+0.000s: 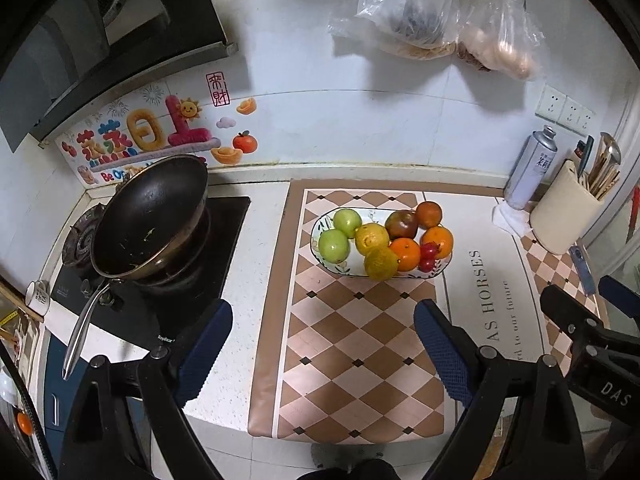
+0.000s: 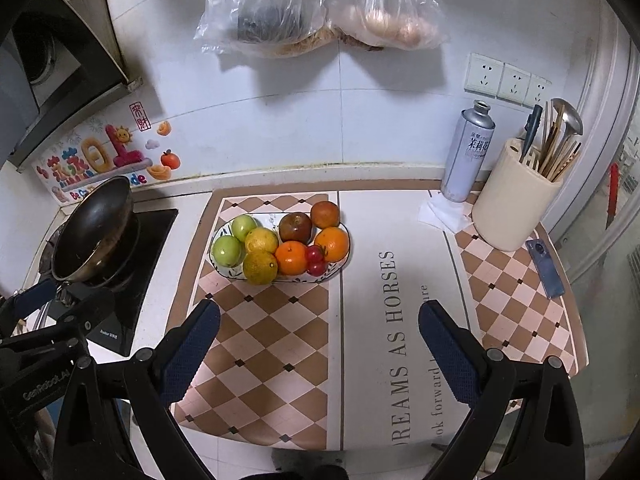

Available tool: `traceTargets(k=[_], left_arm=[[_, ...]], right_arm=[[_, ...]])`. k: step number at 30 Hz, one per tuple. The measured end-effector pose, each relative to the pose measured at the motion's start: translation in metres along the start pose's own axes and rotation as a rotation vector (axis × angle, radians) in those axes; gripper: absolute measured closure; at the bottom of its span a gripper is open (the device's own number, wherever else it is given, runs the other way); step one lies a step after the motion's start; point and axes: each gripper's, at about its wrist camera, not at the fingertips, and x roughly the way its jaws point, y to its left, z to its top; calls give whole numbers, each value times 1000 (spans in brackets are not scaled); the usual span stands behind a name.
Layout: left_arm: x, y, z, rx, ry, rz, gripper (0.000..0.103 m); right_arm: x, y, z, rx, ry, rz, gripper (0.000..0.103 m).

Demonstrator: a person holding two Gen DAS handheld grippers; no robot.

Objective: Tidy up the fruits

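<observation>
An oval patterned plate (image 1: 320,227) (image 2: 218,270) stands on the checkered mat and holds several fruits: two green apples (image 1: 334,245) (image 2: 227,251), yellow citrus (image 1: 372,239) (image 2: 261,241), oranges (image 1: 405,254) (image 2: 291,258), a dark red apple (image 1: 401,224) (image 2: 295,227) and small red fruits (image 1: 428,251) (image 2: 315,254). My left gripper (image 1: 324,350) is open and empty, held above the mat in front of the plate. My right gripper (image 2: 320,350) is open and empty, to the right of the left one, also in front of the plate.
A black wok (image 1: 150,216) (image 2: 94,230) sits on the stove at the left. A spray can (image 2: 466,152), a cream utensil holder (image 2: 516,204) and a phone (image 2: 545,268) stand at the right. Plastic bags (image 2: 312,4) hang on the wall above.
</observation>
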Motion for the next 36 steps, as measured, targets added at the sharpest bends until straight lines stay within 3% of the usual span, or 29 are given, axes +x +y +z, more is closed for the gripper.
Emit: traceTargets(k=[11, 14, 36], left_arm=[[7, 2, 3, -7, -2, 0, 10], [6, 3, 4, -11, -14, -4, 3], [4, 10, 4, -28, -28, 7, 3]], right_arm=[[2, 2, 1, -4, -12, -24, 1], [0, 1, 1, -3, -13, -24, 1], [-6, 5, 4, -14, -25, -41, 1]])
